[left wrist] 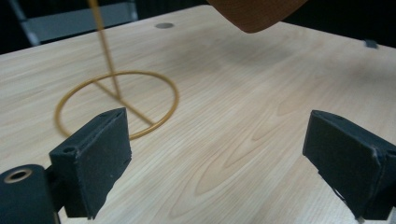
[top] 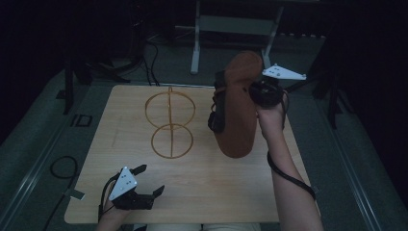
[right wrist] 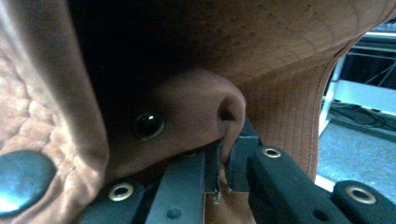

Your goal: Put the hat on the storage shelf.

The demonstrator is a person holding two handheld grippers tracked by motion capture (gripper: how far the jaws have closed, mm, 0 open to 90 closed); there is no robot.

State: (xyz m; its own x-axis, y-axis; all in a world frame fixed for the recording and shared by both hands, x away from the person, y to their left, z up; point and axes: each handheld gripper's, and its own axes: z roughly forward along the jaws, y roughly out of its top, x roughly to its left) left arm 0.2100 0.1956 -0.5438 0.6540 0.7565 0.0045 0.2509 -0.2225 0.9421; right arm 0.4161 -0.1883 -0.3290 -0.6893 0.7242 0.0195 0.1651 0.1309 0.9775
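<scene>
A brown suede hat (top: 235, 113) with a dark strap (top: 216, 113) hangs in the air over the right half of the wooden table (top: 202, 192). My right gripper (top: 264, 91) holds it from the far side. In the right gripper view that gripper (right wrist: 224, 163) is shut on a fold of the hat (right wrist: 280, 70), beside a dark snap button (right wrist: 148, 125). A gold wire stand (top: 170, 120) with a top ring and a base ring sits left of the hat. My left gripper (top: 151, 179) rests open near the table's front left; nothing lies between its jaws (left wrist: 219, 154).
In the left gripper view the stand's base ring (left wrist: 116, 102) lies ahead to the left, and the hat's edge (left wrist: 254, 14) hangs above. Black cables (top: 62, 168) lie on the floor to the left. A grey frame (top: 235, 29) stands beyond the table.
</scene>
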